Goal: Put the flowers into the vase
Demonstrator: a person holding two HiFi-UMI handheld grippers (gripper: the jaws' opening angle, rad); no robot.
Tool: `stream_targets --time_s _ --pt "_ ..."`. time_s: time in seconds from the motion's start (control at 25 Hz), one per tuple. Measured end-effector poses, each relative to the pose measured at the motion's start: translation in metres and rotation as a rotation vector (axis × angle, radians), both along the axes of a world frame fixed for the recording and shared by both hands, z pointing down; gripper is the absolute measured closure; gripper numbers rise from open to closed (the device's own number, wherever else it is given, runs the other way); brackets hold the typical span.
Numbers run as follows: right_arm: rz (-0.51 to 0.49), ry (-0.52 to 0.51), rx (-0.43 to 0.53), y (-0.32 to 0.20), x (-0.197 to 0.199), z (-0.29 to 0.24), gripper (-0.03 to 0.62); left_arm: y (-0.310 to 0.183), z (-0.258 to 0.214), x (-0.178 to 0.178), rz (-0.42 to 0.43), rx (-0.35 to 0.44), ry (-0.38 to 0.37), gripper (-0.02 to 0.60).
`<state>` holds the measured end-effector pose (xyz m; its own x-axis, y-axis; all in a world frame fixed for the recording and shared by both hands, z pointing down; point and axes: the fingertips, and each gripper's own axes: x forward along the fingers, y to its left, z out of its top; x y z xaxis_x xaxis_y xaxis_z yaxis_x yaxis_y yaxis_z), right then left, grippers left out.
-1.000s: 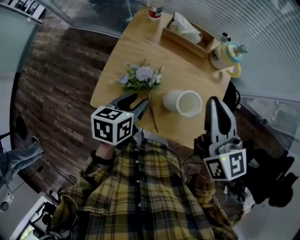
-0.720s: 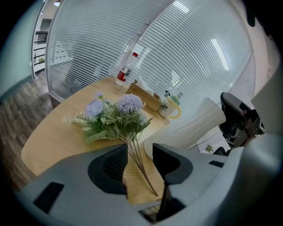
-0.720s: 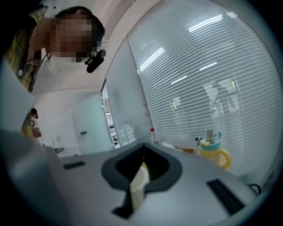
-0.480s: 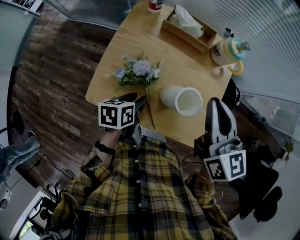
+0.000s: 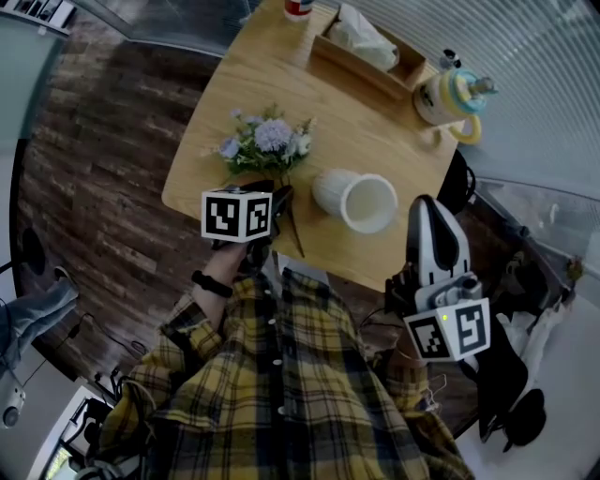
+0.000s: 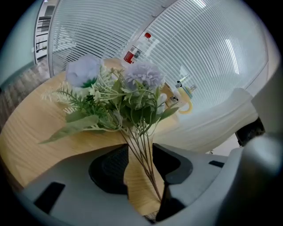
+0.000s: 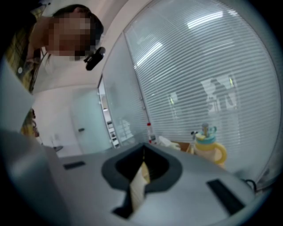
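Observation:
A bouquet of pale purple flowers and green leaves lies on the wooden table, its thin stems pointing toward the near edge. My left gripper is low over those stems. In the left gripper view the stems run between the open jaws of my left gripper, and neither pad presses on them. The white vase appears to lie on its side just right of the stems, mouth to the right; it shows as a white curve. My right gripper hangs off the table's near right edge, tips together, holding nothing.
At the table's far side stand a wooden tray with white cloth, a yellow and teal jug and a bottle with a red label. Dark wooden floor lies left of the table. The table's near edge is right under my left gripper.
My left gripper has sunk toward the table and closer around the stems. The right gripper has stayed where it was.

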<state>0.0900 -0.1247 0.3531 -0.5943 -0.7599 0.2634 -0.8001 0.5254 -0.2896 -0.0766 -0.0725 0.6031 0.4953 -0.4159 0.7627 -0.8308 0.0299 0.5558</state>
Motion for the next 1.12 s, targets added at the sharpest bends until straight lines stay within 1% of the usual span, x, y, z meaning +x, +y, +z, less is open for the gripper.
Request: stream_targets --time_s 0.08,0.16,0.44,0.68,0.88,1.12 --pt "0.005 0.0 -0.002 0.0 0.001 0.001 0.581 -0.002 0.005 0.0 0.01 -0.014 -0.011 0.416" --pt "0.009 0.0 -0.005 0.0 0.002 0.003 0.58 -0.002 0.008 0.001 0.017 -0.023 -0.003 0.419" --pt "0.03 -0.003 -0.012 0.0 0.006 0.006 0.58 -0.003 0.008 0.005 0.018 -0.038 0.043 0.511" --pt "0.042 0.001 -0.013 -0.002 0.008 0.006 0.582 -0.006 0.004 0.008 0.008 -0.05 0.101 0.546" --pt "0.046 -0.001 -0.005 -0.001 0.005 0.005 0.581 -0.009 -0.004 0.004 0.016 -0.024 0.114 0.557" --pt "0.055 0.005 0.015 0.0 0.002 -0.003 0.581 -0.018 -0.024 -0.005 0.036 0.039 0.097 0.56"
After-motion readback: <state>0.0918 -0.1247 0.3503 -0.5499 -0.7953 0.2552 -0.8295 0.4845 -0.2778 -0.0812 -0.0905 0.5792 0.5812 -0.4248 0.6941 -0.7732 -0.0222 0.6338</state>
